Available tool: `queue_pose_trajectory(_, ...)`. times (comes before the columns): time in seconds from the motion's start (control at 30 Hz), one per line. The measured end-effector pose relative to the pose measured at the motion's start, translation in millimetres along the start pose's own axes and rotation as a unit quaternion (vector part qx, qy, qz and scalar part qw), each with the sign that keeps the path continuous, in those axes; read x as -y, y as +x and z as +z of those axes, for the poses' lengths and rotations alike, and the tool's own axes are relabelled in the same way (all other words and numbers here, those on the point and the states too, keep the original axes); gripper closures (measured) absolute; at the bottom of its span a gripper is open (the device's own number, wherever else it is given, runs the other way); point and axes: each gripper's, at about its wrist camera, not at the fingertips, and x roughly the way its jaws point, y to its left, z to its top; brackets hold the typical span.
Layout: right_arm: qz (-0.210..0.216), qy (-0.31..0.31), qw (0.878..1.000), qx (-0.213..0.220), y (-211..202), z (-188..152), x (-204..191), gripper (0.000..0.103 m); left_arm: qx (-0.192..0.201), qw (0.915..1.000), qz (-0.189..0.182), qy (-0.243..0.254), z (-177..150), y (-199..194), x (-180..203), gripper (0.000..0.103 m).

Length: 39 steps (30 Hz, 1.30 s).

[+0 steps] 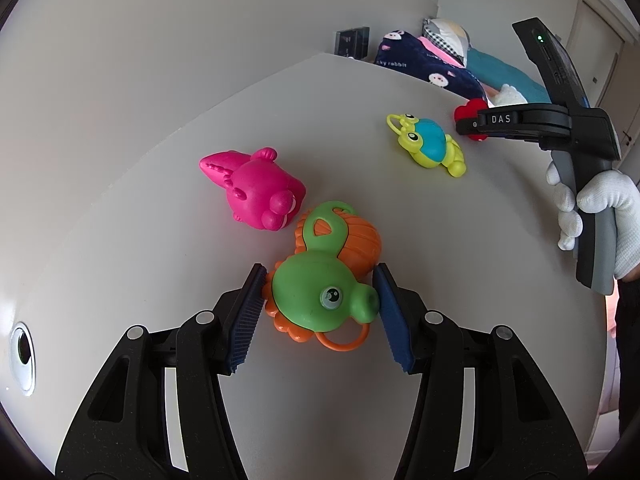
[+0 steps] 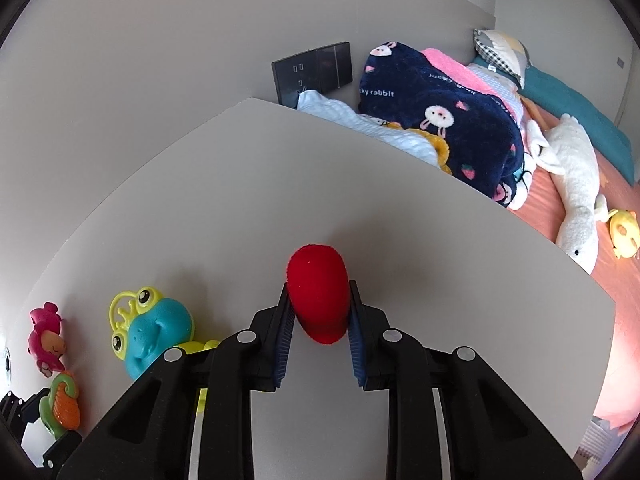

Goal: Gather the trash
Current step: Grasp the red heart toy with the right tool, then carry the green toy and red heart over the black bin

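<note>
A green and orange seahorse toy (image 1: 320, 280) lies on the grey table (image 1: 160, 184) between the pads of my left gripper (image 1: 320, 300), which is shut on its head. A pink toy (image 1: 256, 192) lies just beyond it, and a blue and yellow frog toy (image 1: 430, 144) lies farther right. My right gripper (image 2: 320, 316) is shut on a red soft ball (image 2: 318, 296) near the table's far right; it also shows in the left wrist view (image 1: 472, 120). The frog (image 2: 156, 332), pink toy (image 2: 46, 340) and seahorse (image 2: 60, 404) sit at the right wrist view's left.
A bed (image 2: 560, 208) with a dark blue rabbit blanket (image 2: 440, 120), pillows and a white plush toy (image 2: 576, 184) lies beyond the table's far edge. A black wall panel (image 2: 312, 72) is on the wall. A round grommet (image 1: 22, 354) sits in the table at the left.
</note>
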Motion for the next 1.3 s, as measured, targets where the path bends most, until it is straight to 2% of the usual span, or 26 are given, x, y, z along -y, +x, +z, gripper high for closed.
queue_pose_trajectory(0.23,0.025,0.011,1.000,-0.001,-25.3,-14.9,7.6,0.077,0.004,0.9999,0.000,0.009,-1.8,-5.5,8.3,0.049)
queue_pose_trajectory(0.37,0.026,0.011,1.000,0.004,-42.5,-21.5,13.8,0.076,0.008,0.9998,0.004,0.015,-4.6,-11.3,17.9,0.049)
queue_pose_trajectory(0.47,0.024,0.013,1.000,0.007,-56.2,-26.3,20.2,0.076,0.010,0.9998,-0.007,0.013,-6.0,-17.1,26.4,0.049)
queue_pose_trajectory(1.3,0.026,0.023,0.999,0.034,-173.6,-102.9,72.2,0.076,0.035,0.9952,-0.051,0.075,-23.3,-73.3,134.2,0.049)
